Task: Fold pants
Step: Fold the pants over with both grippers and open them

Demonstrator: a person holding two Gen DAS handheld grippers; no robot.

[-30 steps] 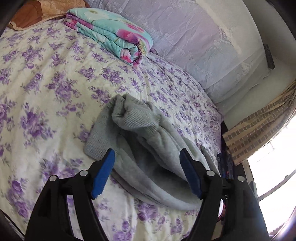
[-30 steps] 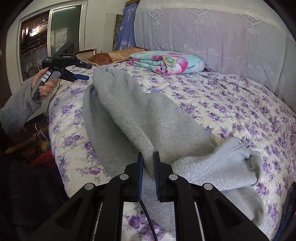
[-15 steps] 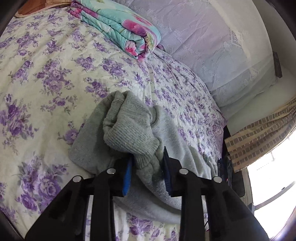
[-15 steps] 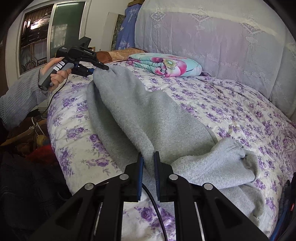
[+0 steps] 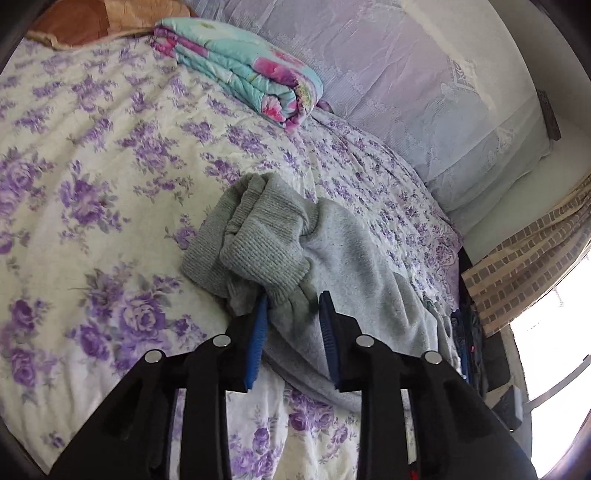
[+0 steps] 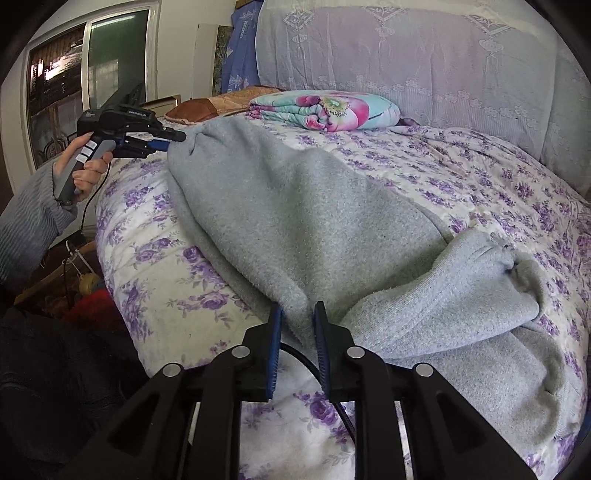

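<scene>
Grey fleece pants (image 6: 295,206) lie stretched along the near edge of the flowered bed (image 6: 480,166). My left gripper (image 5: 291,314) grips a ribbed cuff (image 5: 266,254), its jaws easing open slightly while the pads still press the bunched knit. From the right wrist view that left gripper (image 6: 162,138) holds the far end of the pants up off the sheet, in a person's hand (image 6: 88,170). My right gripper (image 6: 298,325) is opening; a fold of the pants stands loosely between its blue pads. Beside it lies a ribbed end of the pants (image 6: 461,288).
A folded turquoise floral quilt (image 6: 325,110) and a brown pillow (image 5: 92,18) lie by the lilac-covered headboard (image 6: 406,55). The bed edge drops to floor clutter (image 6: 85,295) at left. A window (image 6: 74,74) and a checked curtain (image 5: 524,266) flank the bed.
The left gripper went from wide open above the pants to closed on the cuff, lifting that end. The right gripper's jaws parted from their tight pinch on the fold.
</scene>
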